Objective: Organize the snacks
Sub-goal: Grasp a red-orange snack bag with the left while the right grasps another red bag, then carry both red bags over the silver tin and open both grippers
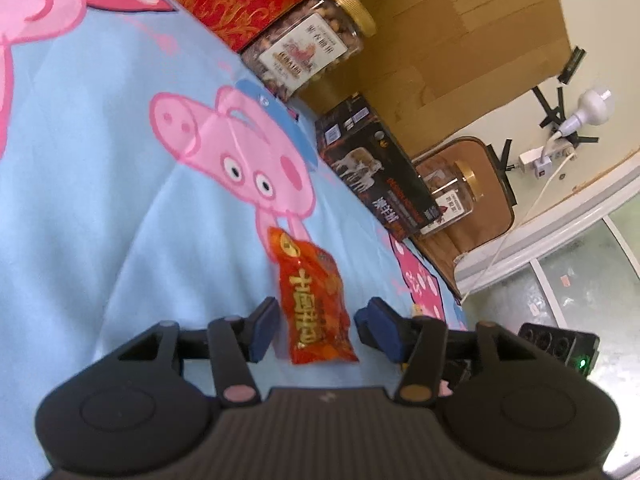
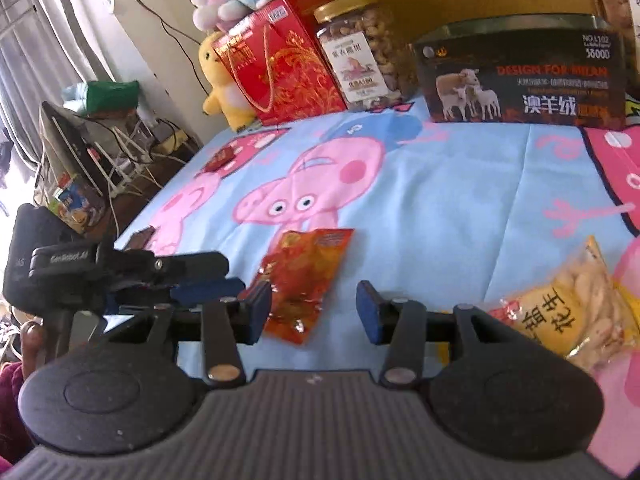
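Observation:
A red snack packet (image 1: 314, 300) with gold letters lies flat on the blue Peppa Pig blanket (image 1: 120, 160). My left gripper (image 1: 316, 328) is open, its blue pads on either side of the packet's near end, not touching it. In the right wrist view the same red packet (image 2: 304, 280) lies on the blanket between the pads of my open right gripper (image 2: 314, 310). The left gripper's body (image 2: 100, 276) shows at the left of that view. A yellow snack bag (image 2: 568, 312) lies to the right of my right gripper.
Along the back stand a red gift bag (image 2: 280, 64), a gold-lidded nut jar (image 2: 360, 52) and a dark box with sheep on it (image 2: 520, 76). A second jar (image 1: 448, 192) stands behind the box. Plush toys (image 2: 224, 80) and cables sit at the far left.

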A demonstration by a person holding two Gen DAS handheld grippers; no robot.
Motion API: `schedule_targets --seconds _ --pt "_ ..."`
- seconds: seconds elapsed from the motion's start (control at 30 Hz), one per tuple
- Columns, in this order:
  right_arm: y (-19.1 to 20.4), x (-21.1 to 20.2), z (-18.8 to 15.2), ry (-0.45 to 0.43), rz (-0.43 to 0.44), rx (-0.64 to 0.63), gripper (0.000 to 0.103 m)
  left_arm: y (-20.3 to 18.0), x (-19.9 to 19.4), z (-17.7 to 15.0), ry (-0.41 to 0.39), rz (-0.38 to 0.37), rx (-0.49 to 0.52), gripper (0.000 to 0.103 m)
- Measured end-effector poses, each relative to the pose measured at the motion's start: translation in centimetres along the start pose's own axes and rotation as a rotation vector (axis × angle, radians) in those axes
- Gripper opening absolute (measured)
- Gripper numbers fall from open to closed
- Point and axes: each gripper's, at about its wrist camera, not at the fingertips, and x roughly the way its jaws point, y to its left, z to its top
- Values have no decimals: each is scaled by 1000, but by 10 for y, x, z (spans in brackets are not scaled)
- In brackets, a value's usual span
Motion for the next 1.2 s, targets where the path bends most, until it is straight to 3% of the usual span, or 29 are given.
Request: schedule_targets --seconds 0.2,0.3,0.33,0.7,0.9,1.07,1.2 --pt "18 14 -2 -5 -2 -92 50 4 -1 -2 -19 8 -14 36" --pt "19 17 -6 -19 17 -85 40 8 -8 -2 -55 16 -33 28" --pt "19 16 -7 -24 25 -74 34 7 -11 -2 -68 9 -29 28" --pt "26 -9 19 -175 -27 -92 31 -52 2 38 -92 -16 148 28" --pt "-3 -42 69 -295 -101 -90 31 -112 57 89 -73 -51 295 28" --pt "-43 -52 115 -336 -160 -65 32 -141 115 132 -54 -74 318 28" --pt "-73 -43 141 -332 -212 -42 33 -145 167 154 -33 -28 329 32"
